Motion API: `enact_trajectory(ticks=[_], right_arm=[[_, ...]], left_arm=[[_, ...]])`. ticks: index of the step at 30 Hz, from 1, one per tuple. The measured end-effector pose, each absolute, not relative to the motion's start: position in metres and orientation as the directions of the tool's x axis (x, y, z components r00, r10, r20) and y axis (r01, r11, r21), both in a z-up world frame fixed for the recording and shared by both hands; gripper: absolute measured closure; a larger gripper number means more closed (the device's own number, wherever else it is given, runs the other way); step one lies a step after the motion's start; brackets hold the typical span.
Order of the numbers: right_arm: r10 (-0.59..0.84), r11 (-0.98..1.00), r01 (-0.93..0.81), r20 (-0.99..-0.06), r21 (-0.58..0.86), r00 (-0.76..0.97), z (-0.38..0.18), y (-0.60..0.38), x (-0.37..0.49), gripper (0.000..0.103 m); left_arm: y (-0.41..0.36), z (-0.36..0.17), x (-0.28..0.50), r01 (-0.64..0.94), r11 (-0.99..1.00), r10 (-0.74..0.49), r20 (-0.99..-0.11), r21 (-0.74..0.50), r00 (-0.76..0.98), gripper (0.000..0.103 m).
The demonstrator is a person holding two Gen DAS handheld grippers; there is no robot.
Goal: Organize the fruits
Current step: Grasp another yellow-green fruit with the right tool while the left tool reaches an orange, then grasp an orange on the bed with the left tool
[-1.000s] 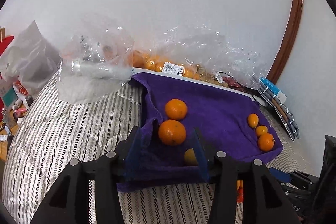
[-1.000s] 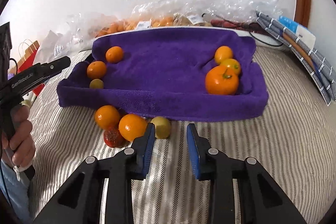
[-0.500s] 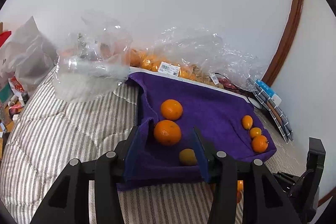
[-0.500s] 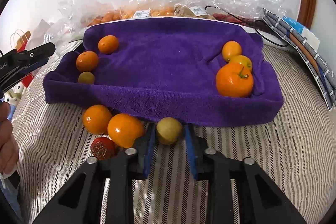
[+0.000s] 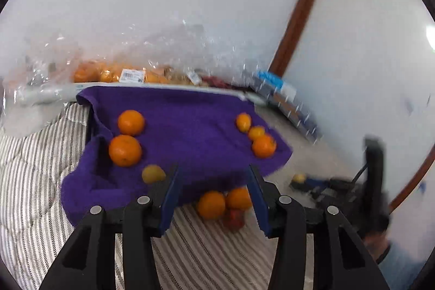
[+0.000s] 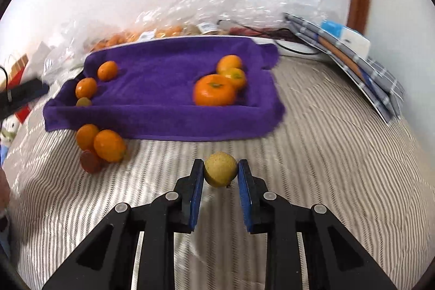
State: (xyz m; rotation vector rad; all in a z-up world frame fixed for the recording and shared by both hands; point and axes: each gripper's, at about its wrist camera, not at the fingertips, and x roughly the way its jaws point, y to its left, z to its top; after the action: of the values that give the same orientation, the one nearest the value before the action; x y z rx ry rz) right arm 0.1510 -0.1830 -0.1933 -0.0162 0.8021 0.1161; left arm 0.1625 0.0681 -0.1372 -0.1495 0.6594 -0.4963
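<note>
A purple towel (image 6: 163, 83) lies on striped bedding (image 6: 326, 154). It carries two oranges (image 5: 130, 122) and a small yellow-green fruit (image 5: 153, 173) at its left end, and a large orange fruit (image 6: 214, 93) with two smaller ones at its right. Two oranges (image 6: 108, 145) and a red fruit (image 6: 91, 161) lie on the bedding by the towel's near left corner. My right gripper (image 6: 220, 166) is shut on a yellow-green fruit (image 6: 219, 177), in front of the towel. My left gripper (image 5: 212, 173) is open and holds nothing, hovering over the loose oranges (image 5: 211, 205).
Clear plastic bags (image 6: 195, 4) with more orange fruit are piled against the white wall behind the towel. A stack of flat books or folders (image 6: 353, 50) leans at the right. A wooden trim (image 5: 299, 12) runs up the wall. A person's hand (image 5: 380, 243) holds the right gripper.
My right gripper closed on the yellow-green fruit and carried it to the right, away from the loose oranges. My left gripper swung right, from the towel's left end to over the loose oranges.
</note>
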Motion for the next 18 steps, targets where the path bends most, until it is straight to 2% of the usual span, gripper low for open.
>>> enact_trajectory(ticks=[6, 9, 16, 18], right_arm=[[0.128, 0.991, -0.064, -0.709, 0.117, 0.693, -0.193, -0.206, 0.150, 0.078], [0.147, 0.988, -0.073, -0.700, 0.134, 0.699, -0.192, -0.207, 0.149, 0.078], [0.182, 0.982, -0.093, -0.696, 0.164, 0.695, -0.193, -0.210, 0.149, 0.078], [0.194, 0.980, -0.100, -0.695, 0.174, 0.692, -0.193, -0.210, 0.149, 0.078]], left_arm=[[0.041, -0.155, 0.165, 0.403, 0.896, -0.424, -0.634, -0.188, 0.647, 0.058], [0.038, -0.165, 0.171, 0.400, 0.893, -0.427, -0.670, -0.206, 0.608, 0.058], [0.036, -0.181, 0.179, 0.373, 0.901, -0.411, -0.715, -0.223, 0.565, 0.071], [0.036, -0.184, 0.182, 0.363, 0.904, -0.405, -0.723, -0.225, 0.560, 0.071]])
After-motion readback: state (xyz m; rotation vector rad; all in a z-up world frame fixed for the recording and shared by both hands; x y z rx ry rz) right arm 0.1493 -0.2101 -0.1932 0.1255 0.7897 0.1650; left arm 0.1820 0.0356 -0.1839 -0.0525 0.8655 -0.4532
